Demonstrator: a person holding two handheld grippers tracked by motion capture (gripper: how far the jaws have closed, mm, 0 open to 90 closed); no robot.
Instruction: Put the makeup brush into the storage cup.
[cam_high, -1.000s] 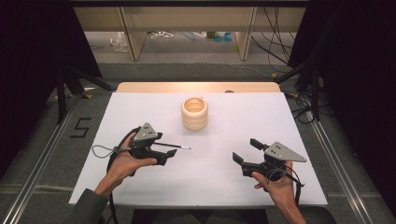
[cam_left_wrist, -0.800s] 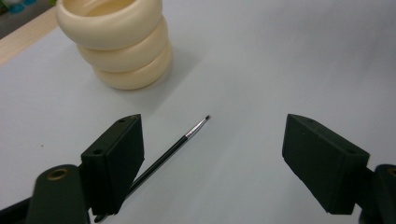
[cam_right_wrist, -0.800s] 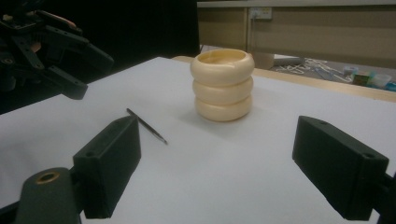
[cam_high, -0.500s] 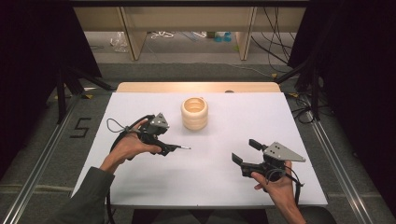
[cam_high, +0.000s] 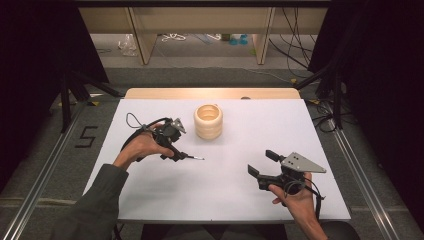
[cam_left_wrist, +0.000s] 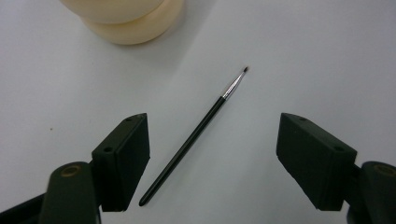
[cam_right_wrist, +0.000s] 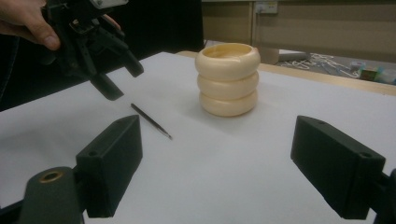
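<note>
Jaws wide on both grippers, and the thin brush lying loose on the surface.

Left gripper (cam_high: 186, 156) has moved up toward the ribbed cream holder (cam_high: 208, 121) over the last second, its jaws just closing a little yet still well apart; the brush (cam_left_wrist: 195, 136) lies flat on the white surface (cam_high: 325, 130) between them, touched by neither pad, its tip pointing toward the holder nearby; right gripper (cam_high: 261, 164) hovers unmoved at the near right, jaws spread and empty; to my eye the pick-up is lined up but the grip not yet made, so the brush goes nowhere until the jaws meet.
</note>
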